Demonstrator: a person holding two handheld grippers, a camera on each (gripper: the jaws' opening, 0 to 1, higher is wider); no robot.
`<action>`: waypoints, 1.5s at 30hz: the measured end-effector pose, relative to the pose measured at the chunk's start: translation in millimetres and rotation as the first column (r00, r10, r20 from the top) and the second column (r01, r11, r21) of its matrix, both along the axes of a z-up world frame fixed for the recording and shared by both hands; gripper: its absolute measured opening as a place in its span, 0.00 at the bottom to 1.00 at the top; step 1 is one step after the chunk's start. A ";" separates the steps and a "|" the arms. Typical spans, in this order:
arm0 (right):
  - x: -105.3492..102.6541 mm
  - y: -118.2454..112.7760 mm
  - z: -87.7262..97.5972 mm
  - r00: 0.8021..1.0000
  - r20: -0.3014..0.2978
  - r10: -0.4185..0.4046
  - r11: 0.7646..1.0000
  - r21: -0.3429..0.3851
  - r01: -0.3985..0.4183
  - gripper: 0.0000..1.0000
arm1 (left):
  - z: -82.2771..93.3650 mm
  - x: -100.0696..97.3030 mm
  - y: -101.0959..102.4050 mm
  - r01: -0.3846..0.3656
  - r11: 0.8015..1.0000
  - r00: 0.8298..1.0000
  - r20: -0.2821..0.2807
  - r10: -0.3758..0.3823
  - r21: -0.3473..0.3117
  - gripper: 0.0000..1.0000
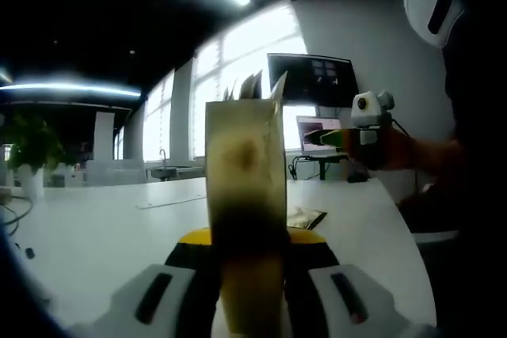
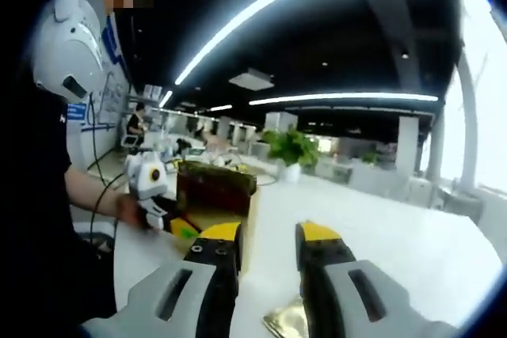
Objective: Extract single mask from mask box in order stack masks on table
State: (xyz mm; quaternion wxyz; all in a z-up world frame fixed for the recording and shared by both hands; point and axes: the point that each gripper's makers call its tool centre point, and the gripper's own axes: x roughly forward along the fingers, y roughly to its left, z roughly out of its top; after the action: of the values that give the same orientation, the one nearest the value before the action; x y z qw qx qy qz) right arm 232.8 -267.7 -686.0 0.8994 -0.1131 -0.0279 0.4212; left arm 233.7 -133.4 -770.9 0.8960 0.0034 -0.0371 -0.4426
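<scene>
Between the jaws of my left gripper stands the mask box, upright and clamped at its lower part, with the white edges of masks sticking out of its open top. I hold it like this so that the opening faces up and the other tool can reach it; lifted off the table, the box cannot slide away when a mask is pulled.

In the right gripper view the same box appears ahead and to the left of my right gripper, a little apart from it. The jaws of that gripper stand open with nothing between them, so I judge that no mask is taken at this moment and that the next pull is not yet begun. The left gripper shows beside the box there, with my hand behind it.

Just under the right gripper, near its own jaws, a wrapped mask in golden foil lies flat on the table; in the left gripper view it lies just behind the box. I think this is the place of the stack, kept close so the way from box to table is short.

Farther away stand a potted plant, and a monitor.
</scene>
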 end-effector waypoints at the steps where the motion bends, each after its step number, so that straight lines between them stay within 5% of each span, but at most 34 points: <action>1: -0.2 2.6 4.9 1.000 0.014 0.010 1.000 -0.013 -0.009 0.24 | 0.0 0.0 0.0 0.000 1.000 1.000 0.000 0.000 0.000 0.33; 6: 1.3 16.1 19.4 0.995 0.066 0.070 0.991 -0.116 -0.062 0.23 | 0.0 -0.3 -0.2 0.003 1.000 1.000 -0.002 -0.003 -0.002 0.33; 13: -0.7 45.0 33.4 0.986 0.063 0.157 0.973 -0.178 -0.143 0.23 | 0.1 -0.5 -0.1 0.003 1.000 1.000 -0.001 -0.003 -0.001 0.33; 26: 4.3 64.9 40.5 0.967 0.024 0.253 0.914 -0.333 -0.231 0.21 | -0.1 -1.0 0.1 0.004 1.000 1.000 0.002 -0.004 0.000 0.33; 31: 1.3 74.7 38.0 0.955 0.006 0.295 0.878 -0.395 -0.269 0.21 | -0.1 -1.3 0.0 0.004 1.000 1.000 0.003 -0.004 0.001 0.33; 36: -1.6 84.1 31.2 0.935 -0.022 0.354 0.818 -0.478 -0.320 0.21 | -0.3 -1.3 0.1 0.004 1.000 1.000 0.005 -0.004 0.002 0.33; 45: 0.5 96.0 30.7 0.917 -0.034 0.398 0.775 -0.523 -0.355 0.19 | -0.6 -1.4 0.4 0.002 1.000 1.000 0.007 -0.003 0.004 0.33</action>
State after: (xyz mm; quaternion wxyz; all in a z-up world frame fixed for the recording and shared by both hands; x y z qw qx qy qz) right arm 233.2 -171.7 -655.3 0.7307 -0.3600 0.0292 0.5793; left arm 232.4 -133.0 -771.4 0.8953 0.0068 -0.0394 -0.4437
